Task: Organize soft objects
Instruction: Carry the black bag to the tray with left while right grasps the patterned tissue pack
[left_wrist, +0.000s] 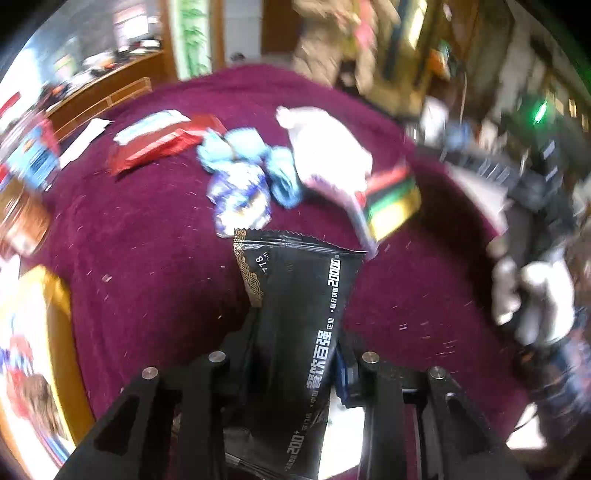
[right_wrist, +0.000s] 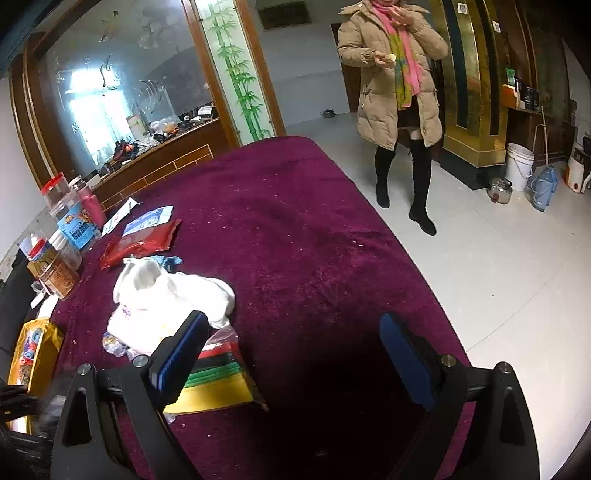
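My left gripper (left_wrist: 295, 354) is shut on a black soft packet (left_wrist: 295, 314) with white lettering and holds it above the maroon tablecloth (left_wrist: 147, 240). Beyond it lie a blue-white pouch (left_wrist: 240, 195), blue cloth (left_wrist: 251, 147), a white cloth (left_wrist: 328, 147), a striped packet (left_wrist: 391, 199) and a red packet (left_wrist: 159, 144). My right gripper (right_wrist: 291, 347) is open and empty over the tablecloth (right_wrist: 295, 229). Its left finger is next to the white cloth (right_wrist: 173, 295) and the striped packet (right_wrist: 218, 380). The red packet (right_wrist: 140, 240) lies further left.
Several jars (right_wrist: 74, 218) stand at the table's left edge, with a yellow bag (right_wrist: 33, 350) near them. A person in a tan coat (right_wrist: 391, 74) stands on the floor beyond the table. A white bucket (right_wrist: 519, 166) and kettles stand at the far right.
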